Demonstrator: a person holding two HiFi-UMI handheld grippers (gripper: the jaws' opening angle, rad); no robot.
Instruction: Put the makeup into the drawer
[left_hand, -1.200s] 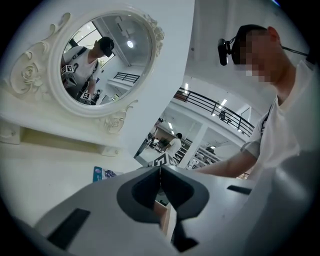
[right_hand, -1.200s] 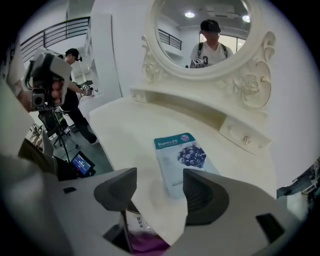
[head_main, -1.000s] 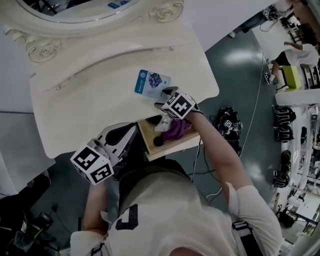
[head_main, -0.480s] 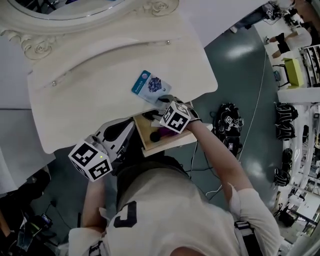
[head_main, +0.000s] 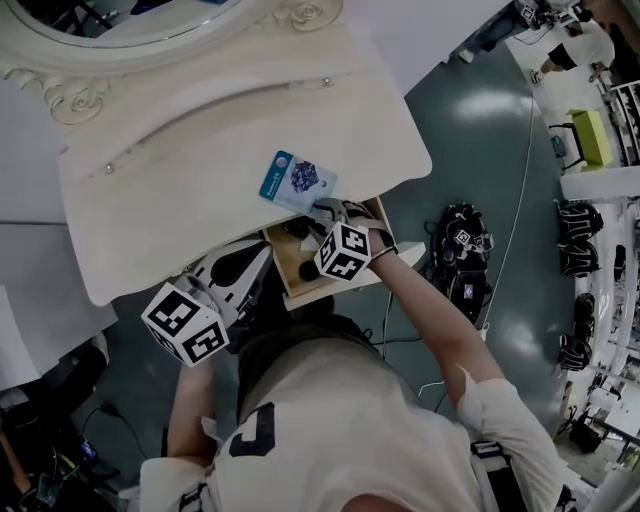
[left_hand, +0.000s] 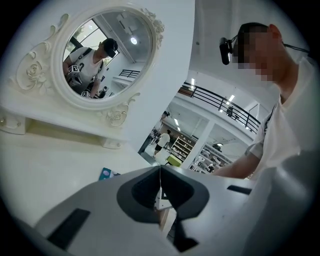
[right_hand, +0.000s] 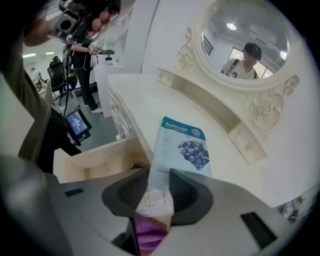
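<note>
My right gripper has just been closing its jaws, and they now clench the near end of the sheet mask packet. That end fills the gap between the jaws. The rest of the packet lies flat on the white dressing table, printed side up.

Only the right gripper view shows that grip. It also shows a purple thing directly under the jaws and the pale wooden inside of the open drawer to the left. From the head view my marker cube hides the jaw tips. That view does show the packet hanging over the table's front edge, just above the drawer, and not yet inside it.

My left gripper is clenched on nothing, its tips meeting in a thin line. It hangs beside the drawer's left side. Its own view alone takes in the oval mirror, and only a teal corner of the packet.

The count is one packet, one open drawer, one purple thing, one mirror and two grippers.
</note>
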